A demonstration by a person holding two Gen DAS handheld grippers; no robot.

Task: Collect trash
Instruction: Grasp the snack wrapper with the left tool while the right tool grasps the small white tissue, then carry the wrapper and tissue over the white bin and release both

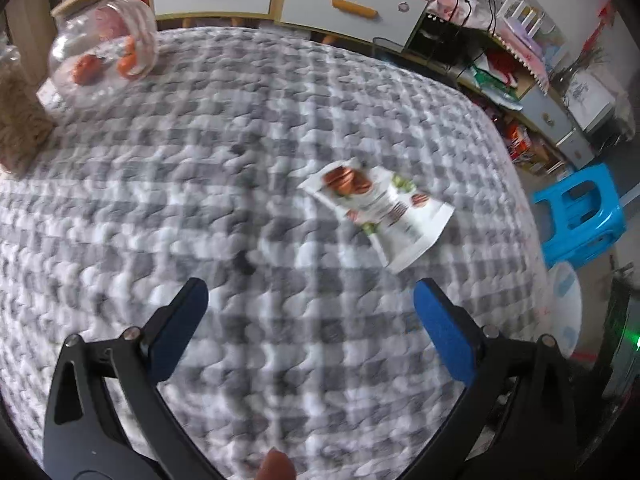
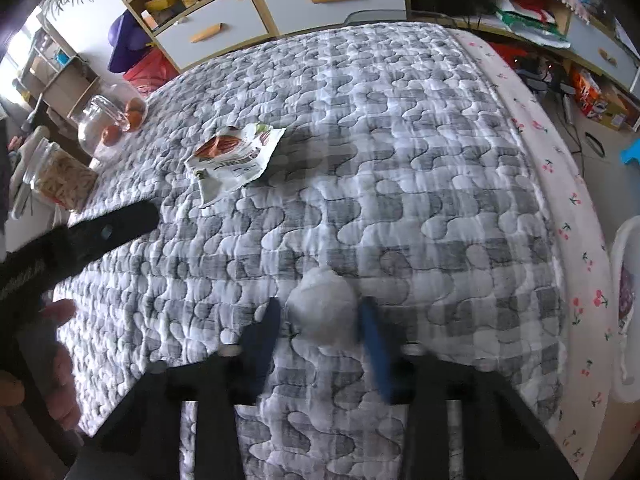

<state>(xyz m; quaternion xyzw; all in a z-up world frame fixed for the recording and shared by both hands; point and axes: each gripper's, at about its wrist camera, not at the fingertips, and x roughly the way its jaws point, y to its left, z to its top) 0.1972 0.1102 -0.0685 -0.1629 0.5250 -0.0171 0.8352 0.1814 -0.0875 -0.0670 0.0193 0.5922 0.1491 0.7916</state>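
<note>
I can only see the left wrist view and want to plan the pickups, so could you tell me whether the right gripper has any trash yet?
Observer: Yes. The right gripper is closed on a white tissue ball on the quilt, with a pad against each side.
Operator: Thank you. Is any other trash left besides the wrapper I can see?
Observer: None that I can see. In the right wrist view, the snack wrapper is the only other litter on the quilt.
Operator: Is anything standing near it?
Observer: A second jar, filled with pale strips, stands beside the round glass jar.
</note>
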